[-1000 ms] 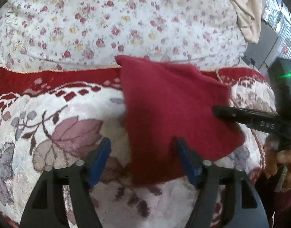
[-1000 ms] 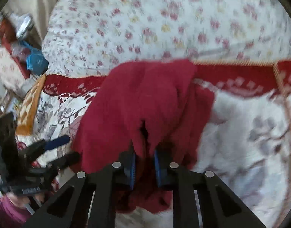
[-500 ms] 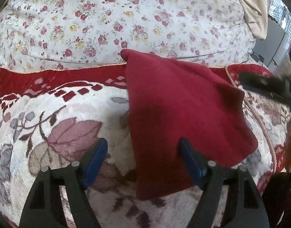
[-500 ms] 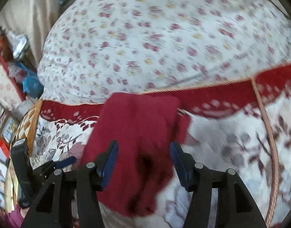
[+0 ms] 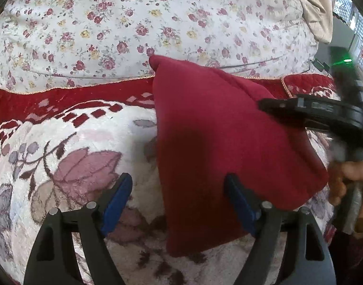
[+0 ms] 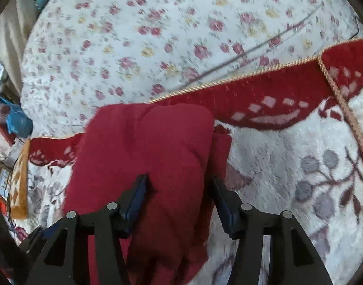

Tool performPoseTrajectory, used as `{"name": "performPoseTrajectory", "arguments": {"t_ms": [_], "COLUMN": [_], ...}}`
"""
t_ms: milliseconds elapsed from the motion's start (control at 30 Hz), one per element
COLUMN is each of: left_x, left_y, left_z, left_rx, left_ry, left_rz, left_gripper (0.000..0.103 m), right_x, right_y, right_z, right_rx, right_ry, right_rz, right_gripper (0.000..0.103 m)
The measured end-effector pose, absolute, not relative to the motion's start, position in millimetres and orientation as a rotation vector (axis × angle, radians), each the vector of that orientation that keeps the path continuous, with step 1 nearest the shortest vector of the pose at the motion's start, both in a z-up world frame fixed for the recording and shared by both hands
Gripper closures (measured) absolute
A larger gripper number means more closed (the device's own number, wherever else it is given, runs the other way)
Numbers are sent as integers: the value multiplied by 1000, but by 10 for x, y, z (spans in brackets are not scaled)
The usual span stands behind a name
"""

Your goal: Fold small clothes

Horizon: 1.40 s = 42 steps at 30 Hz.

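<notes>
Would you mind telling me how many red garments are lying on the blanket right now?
1: a single folded red garment lies on the leaf-patterned blanket, its far corner reaching the floral quilt. Anything folded beneath it would be hidden.

The right tool [image 5: 271, 105] is smeared by motion in the left wrist view, and the hand [image 5: 350, 185] behind it is cut off by the picture's edge. The near end of the red garment [image 6: 153, 156] is covered by the tool's black frame. The floral sheet [image 6: 157, 35] is blurred.
</notes>
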<state>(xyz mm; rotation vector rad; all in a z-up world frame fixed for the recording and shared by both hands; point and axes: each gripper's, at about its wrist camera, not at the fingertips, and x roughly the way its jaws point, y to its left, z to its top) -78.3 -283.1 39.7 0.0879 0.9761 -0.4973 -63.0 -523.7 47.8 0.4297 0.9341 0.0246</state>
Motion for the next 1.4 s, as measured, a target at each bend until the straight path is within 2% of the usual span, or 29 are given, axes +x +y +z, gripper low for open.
{"name": "performPoseTrajectory", "arguments": {"t_ms": [167,233,300,367,600,667,733,900,1000,1067,1200,1400], "left_x": [-792,-802,-812,-825,-853,-847,-848,-819,-741,-643,-356,-32], "left_y": [-2831,-2835,-2825,-2825,-2816,-2811,-2813,-2786,-2695,-2618,-2585,-2880], "left_z": [391,389,394,392,409,419,420,440,496,524,486,131], "left_rx": [77,82,84,89,97,92,93,71,-14,-86,-172,-221], "left_ry": [969,962,956,960,947,947,947,965,996,1017,1047,1160], "left_rz": [-491,-485,-479,-477,-474,-472,-470,-477,-513,-536,-541,-630], "left_gripper": [23,22,21,20,20,19,18,17,16,6,2,2], "right_x": [-1029,-1122,-1146,-1170,-1309,-1339,-1336,-1130,-984,-895,-727,-496], "right_y": [-5047,-4969,-4887,-4926,-4952,-4984,-4990,-5065,-5177,-5274,-5401,-5438], "right_z": [732,681,500,352,539,625,707,705,594,486,268,-32], "right_rx": [387,372,308,339,353,372,382,451,537,583,624,709], "right_ry": [862,883,951,975,946,921,891,883,896,911,934,926], "right_rz": [66,85,58,35,24,16,1,7,40,57,91,189], "right_gripper": [43,44,50,50,49,41,28,24,13,12,10,7]}}
